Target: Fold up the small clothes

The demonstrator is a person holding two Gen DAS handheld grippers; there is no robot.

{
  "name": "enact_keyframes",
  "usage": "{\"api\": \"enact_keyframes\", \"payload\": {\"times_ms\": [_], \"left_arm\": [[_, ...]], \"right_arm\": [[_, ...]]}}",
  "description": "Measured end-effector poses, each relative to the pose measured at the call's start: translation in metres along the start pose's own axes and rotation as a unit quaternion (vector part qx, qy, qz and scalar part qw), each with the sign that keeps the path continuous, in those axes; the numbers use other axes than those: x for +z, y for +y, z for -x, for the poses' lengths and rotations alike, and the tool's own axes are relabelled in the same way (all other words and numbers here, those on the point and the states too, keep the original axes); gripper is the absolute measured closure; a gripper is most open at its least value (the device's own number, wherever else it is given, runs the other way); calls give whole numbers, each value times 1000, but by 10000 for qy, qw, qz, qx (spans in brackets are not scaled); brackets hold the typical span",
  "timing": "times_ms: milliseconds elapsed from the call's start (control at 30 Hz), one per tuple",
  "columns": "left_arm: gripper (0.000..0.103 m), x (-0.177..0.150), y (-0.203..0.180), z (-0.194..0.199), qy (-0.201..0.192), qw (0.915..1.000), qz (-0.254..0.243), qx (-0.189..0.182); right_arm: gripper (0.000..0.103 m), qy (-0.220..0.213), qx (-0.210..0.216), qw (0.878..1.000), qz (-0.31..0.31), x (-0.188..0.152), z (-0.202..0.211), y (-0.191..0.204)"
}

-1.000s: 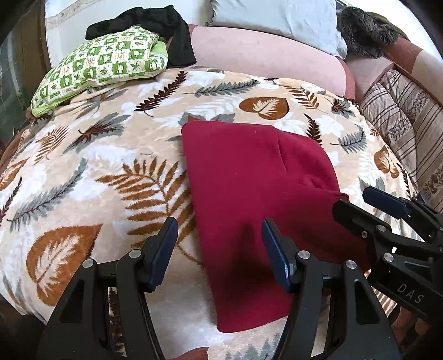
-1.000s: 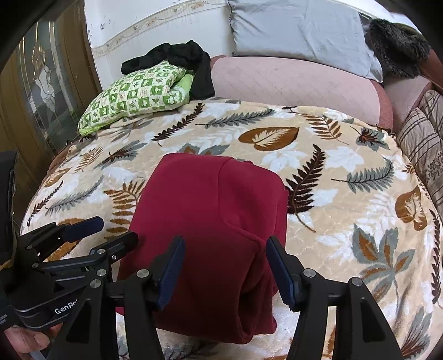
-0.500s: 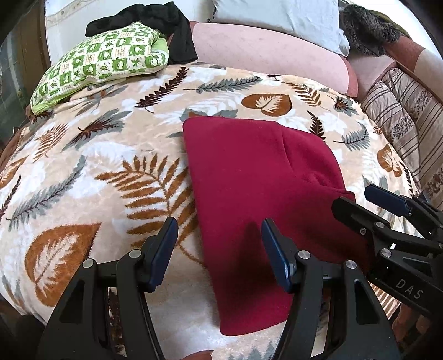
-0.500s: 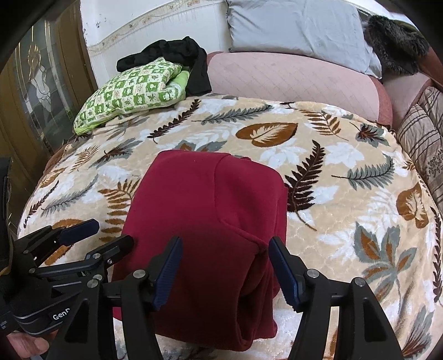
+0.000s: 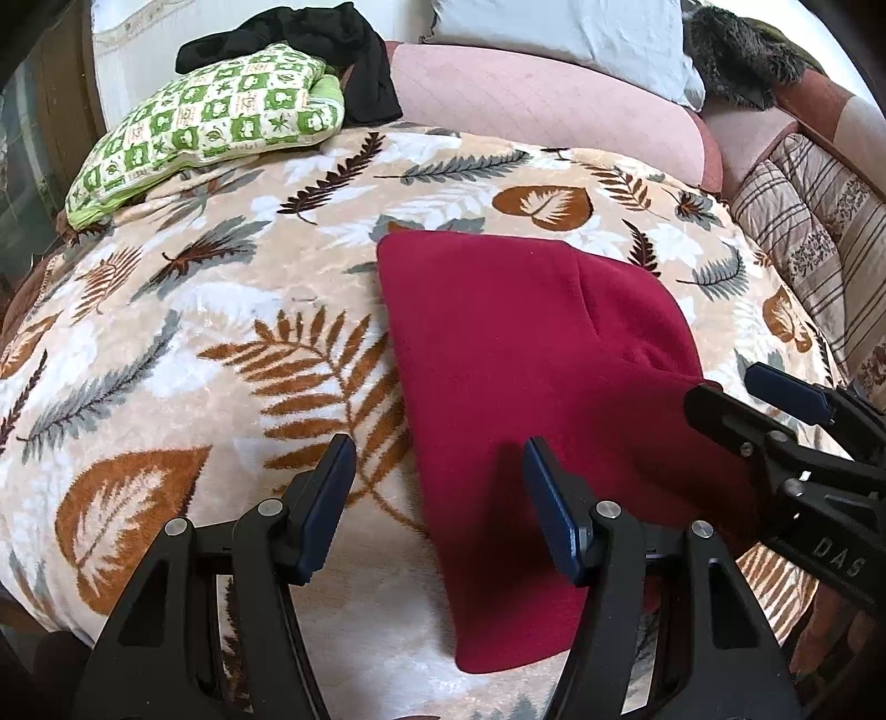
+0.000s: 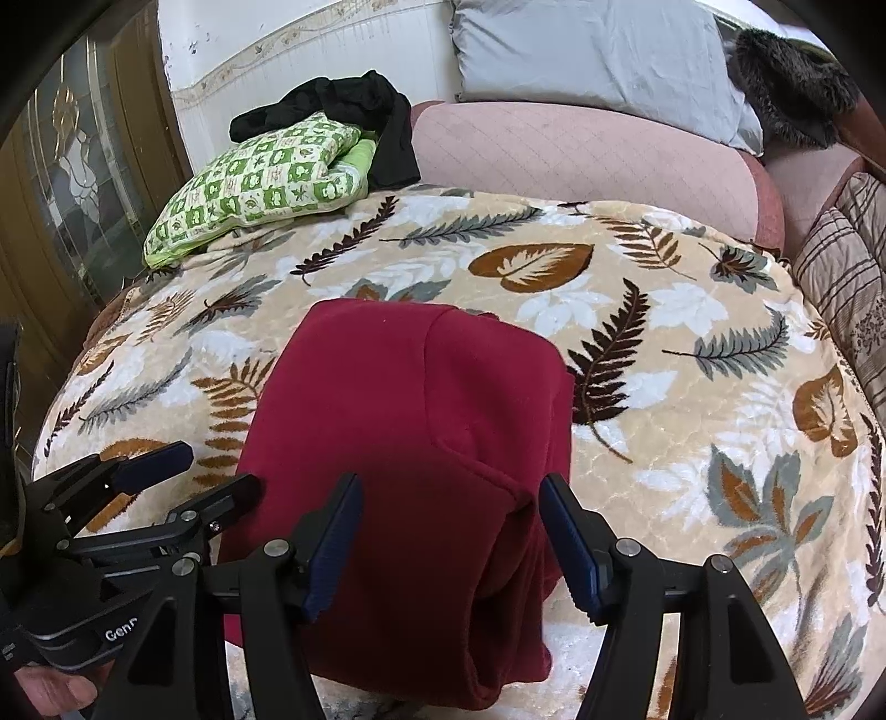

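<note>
A dark red fleece garment (image 5: 531, 354) lies folded flat on a leaf-patterned blanket (image 5: 194, 332); it also shows in the right wrist view (image 6: 410, 410), with a folded flap along its near right side. My left gripper (image 5: 437, 498) is open and empty above the garment's near left edge. My right gripper (image 6: 448, 531) is open and empty above the garment's near right part. Each gripper shows in the other's view: the right one at the right (image 5: 775, 410), the left one at the lower left (image 6: 183, 476).
A green checked pillow (image 5: 205, 122) with black clothing (image 5: 310, 39) on it lies at the blanket's far left. A pink bolster (image 5: 542, 105) and grey pillow (image 6: 598, 50) lie at the back. Striped cushions (image 5: 814, 232) are at the right, a glazed door (image 6: 72, 166) at the left.
Both grippers have drawn slightly nearer to the garment and stay open. The garment has not moved.
</note>
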State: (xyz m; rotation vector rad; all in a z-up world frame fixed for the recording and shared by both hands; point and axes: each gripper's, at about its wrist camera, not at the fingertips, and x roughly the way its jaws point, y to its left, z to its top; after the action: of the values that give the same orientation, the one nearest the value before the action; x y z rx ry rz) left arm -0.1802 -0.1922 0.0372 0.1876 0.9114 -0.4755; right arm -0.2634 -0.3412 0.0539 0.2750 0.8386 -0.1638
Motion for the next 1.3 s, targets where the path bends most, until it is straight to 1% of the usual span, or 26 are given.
{"api": "enact_keyframes", "payload": {"times_ms": [167,433,767,1300], "left_arm": [[41,-1,0,-1,31,10000,37,9],[41,0,-3,-4,52,10000,45,-54],[41,-2,-5,-6,2,10000,-7,-39],[41,-1,-3,-7,-7,10000,27,-49]], "right_arm": [[38,2,20,9999,-105,1,0,-5],[38,-1,30,9999,-109,2,-3,-4],[38,88,16,9999,-93,0,-8,-2],[38,104,26,9999,-114,1,-10,-1]]}}
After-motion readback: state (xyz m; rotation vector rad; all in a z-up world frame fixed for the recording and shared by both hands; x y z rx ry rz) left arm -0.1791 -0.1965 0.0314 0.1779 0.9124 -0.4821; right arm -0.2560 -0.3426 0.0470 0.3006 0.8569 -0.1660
